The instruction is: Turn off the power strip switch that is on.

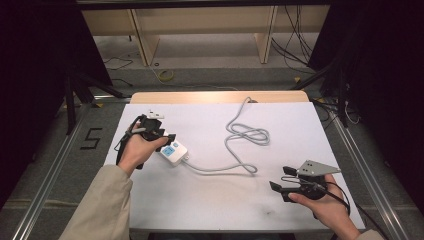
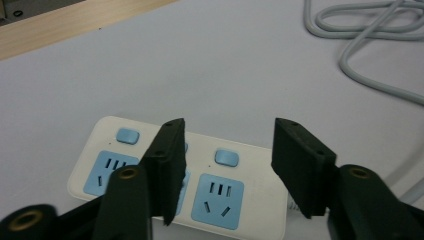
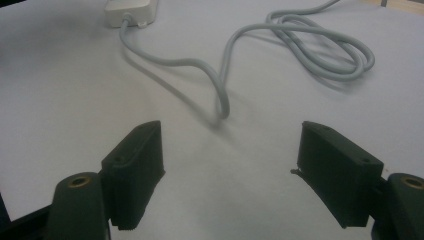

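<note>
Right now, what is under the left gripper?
Under the open left gripper lies a white power strip with blue sockets and blue switches, on the white table. One black jaw covers part of the strip's middle socket; the strip's near edge is out of frame.

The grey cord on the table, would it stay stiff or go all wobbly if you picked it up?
Probably wobbly: the grey cord already lies in loose loops and bends. It would likely sag and drag the white power strip it joins. Its round, smooth look suggests it might slip between jaws.

front of right tongs (image 3: 227,170): bare table (image 1: 200,200) | mid-table: looped cable (image 1: 245,135) blocks | left: power strip (image 1: 173,151)
</note>
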{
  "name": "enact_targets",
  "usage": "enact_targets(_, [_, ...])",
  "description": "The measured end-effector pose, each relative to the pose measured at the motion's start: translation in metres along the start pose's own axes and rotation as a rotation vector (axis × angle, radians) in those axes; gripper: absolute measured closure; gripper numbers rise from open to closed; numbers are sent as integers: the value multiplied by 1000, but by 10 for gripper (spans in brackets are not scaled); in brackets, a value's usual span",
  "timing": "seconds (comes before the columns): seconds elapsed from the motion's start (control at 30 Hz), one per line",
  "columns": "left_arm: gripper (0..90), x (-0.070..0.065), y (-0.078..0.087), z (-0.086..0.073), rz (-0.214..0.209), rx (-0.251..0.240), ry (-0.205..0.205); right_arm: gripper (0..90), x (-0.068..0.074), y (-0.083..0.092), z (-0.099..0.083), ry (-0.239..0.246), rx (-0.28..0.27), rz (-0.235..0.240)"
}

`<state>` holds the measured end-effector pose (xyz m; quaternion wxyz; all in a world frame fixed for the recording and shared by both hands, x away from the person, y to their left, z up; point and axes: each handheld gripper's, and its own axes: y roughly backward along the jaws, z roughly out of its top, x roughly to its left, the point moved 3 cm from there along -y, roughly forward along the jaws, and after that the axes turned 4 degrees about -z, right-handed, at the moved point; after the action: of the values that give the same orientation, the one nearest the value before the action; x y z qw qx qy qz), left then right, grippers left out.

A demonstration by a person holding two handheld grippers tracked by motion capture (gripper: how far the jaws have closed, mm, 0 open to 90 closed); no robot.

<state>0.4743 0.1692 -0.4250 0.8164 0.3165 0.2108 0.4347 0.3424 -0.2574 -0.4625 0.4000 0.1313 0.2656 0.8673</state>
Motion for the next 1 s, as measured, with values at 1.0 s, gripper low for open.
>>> enact_targets(1.0, [182, -24, 17, -32, -59, -83, -82, 265, 0, -1, 0, 0, -1, 4])
